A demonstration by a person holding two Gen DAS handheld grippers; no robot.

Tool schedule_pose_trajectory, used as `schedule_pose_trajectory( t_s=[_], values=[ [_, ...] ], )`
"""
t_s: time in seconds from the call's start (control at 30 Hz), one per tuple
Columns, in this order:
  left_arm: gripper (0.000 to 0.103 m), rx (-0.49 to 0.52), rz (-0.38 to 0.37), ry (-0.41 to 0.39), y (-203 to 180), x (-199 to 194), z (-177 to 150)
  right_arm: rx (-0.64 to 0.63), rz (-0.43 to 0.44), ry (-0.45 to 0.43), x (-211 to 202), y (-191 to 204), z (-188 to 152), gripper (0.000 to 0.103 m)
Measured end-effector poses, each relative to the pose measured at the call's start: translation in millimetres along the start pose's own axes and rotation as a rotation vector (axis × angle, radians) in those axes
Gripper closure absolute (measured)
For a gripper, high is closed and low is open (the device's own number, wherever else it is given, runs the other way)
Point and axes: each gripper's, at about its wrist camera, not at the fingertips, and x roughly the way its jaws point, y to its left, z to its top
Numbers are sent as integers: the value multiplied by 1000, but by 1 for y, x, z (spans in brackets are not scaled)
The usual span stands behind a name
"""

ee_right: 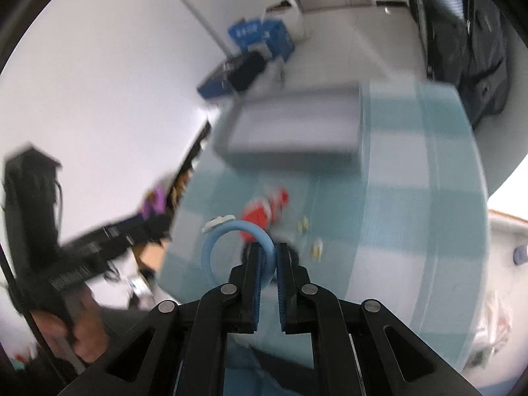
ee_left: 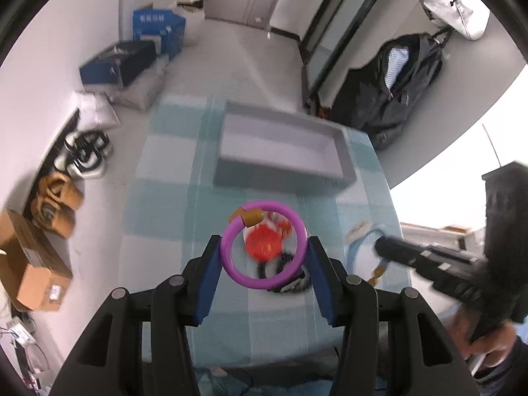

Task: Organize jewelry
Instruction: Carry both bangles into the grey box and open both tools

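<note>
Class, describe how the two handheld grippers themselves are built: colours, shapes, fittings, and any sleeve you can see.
Both the left gripper and right gripper are black, with angular linkage arms joined by round silver pivot pins. Each has two flat blue finger pads; the right's pads look ribbed. A dark sleeve shows at one hand. No cables are clearly visible.

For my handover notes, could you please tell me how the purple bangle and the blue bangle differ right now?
The purple bangle carries a brown charm, while the blue bangle carries a white one. The purple bangle spans the left gripper, braced across its whole width; the blue bangle is pinched by one side of its band in the right gripper. Both are smooth rings held above the checked tablecloth.
</note>
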Motion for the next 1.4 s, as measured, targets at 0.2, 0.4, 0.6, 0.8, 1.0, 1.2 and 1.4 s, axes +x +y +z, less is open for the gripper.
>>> schedule_pose_trajectory(
  t_s=[0.2,0.4,0.6,0.8,1.0,1.2,1.4],
  values=[
    [58,44,12,15,-19,6,37,7,9,-85,-20,-8,56,95],
    [58,93,28,29,-35,32,73,51,-2,-108,-2,-22,96,95],
    [58,70,-26,88,-27,70,84,47,-38,-45,30,-40,116,95],
    [58,21,-99,146,-15,91,91,27,-65,12,56,-44,122,95],
    [58,2,-114,154,-9,103,98,0,-69,25,68,-32,125,97],
    [52,-75,-202,158,-4,109,107,-15,-74,-3,62,-32,122,93],
    [20,-66,-226,64,-11,86,111,-6,-92,-103,32,-42,121,65]
  ],
)
